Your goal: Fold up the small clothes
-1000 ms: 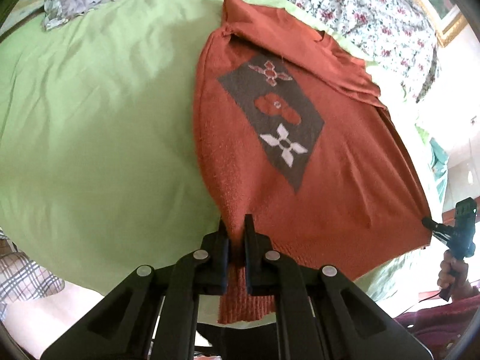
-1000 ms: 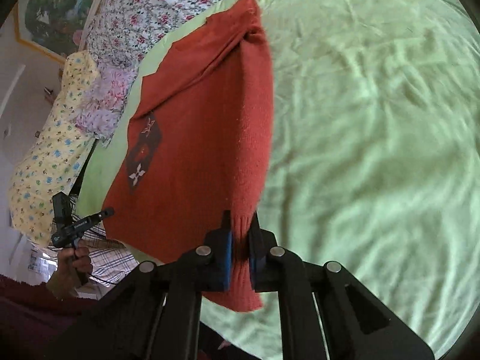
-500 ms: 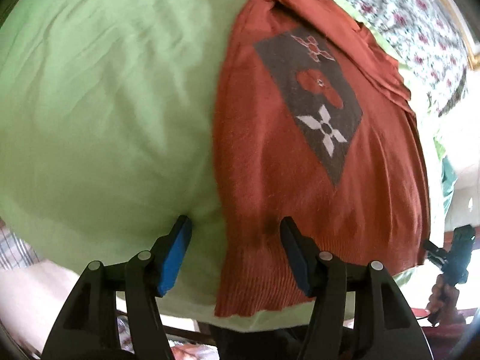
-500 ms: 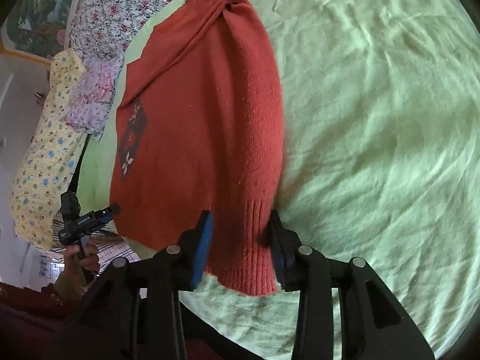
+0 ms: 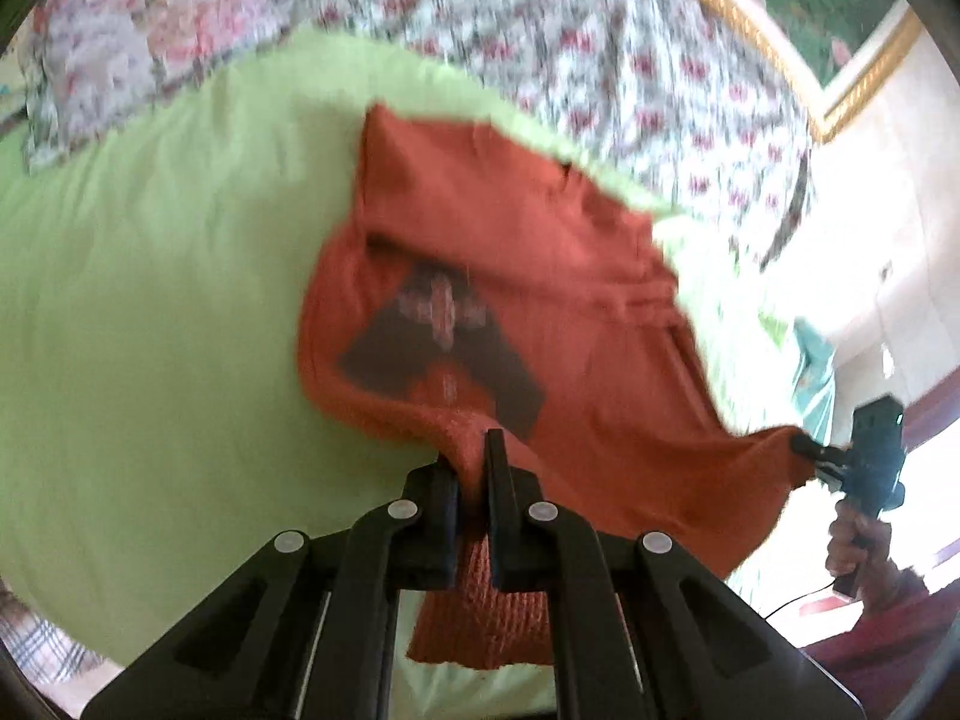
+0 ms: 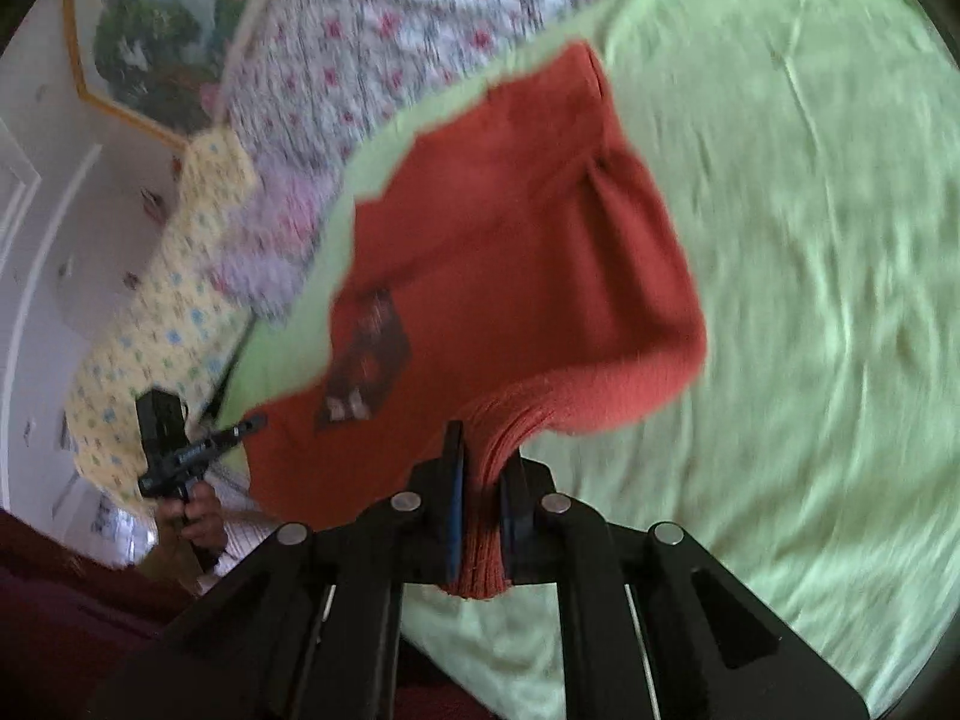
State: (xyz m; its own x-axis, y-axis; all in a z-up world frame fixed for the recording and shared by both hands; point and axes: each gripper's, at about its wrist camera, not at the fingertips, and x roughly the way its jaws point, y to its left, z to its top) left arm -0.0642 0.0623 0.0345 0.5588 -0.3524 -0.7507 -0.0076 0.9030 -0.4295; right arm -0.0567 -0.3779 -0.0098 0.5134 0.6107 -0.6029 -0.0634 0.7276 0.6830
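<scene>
Although clamped at both hem corners, could slip out mid-lift: sweater [image 5: 570, 276] pinched by its ribbed edge only, bunched thick between the closed jaws of the left gripper [image 5: 471, 468], and likewise gathered into a narrow rope between the closed jaws of the right gripper [image 6: 480, 462]. Likely causes, as a judgement: uneven pull from one side, knit stretching under its own hanging weight, or too shallow a bite on the rib.

Second risk: a crooked fold. Hem raised off the bed [image 5: 150, 330] at lower centre of both frames, with fabric sagging between the two grips, so could land skewed or creased if carried over at different heights or speeds. Could also drag the far end along and rumple the green sheet underneath.

Third: sleeve folded across the top, toward upper centre, apt to spring loose when the body is doubled over.

Rust-orange knit, soft and limp, with a dark patch [image 5: 444, 354] bearing pale motifs, now buckled near the lifted edge. Upper half lying flat on the bed, near the floral quilt [image 5: 540, 30] at the top of the frame. Blurred throughout, so finer creases not readable.
</scene>
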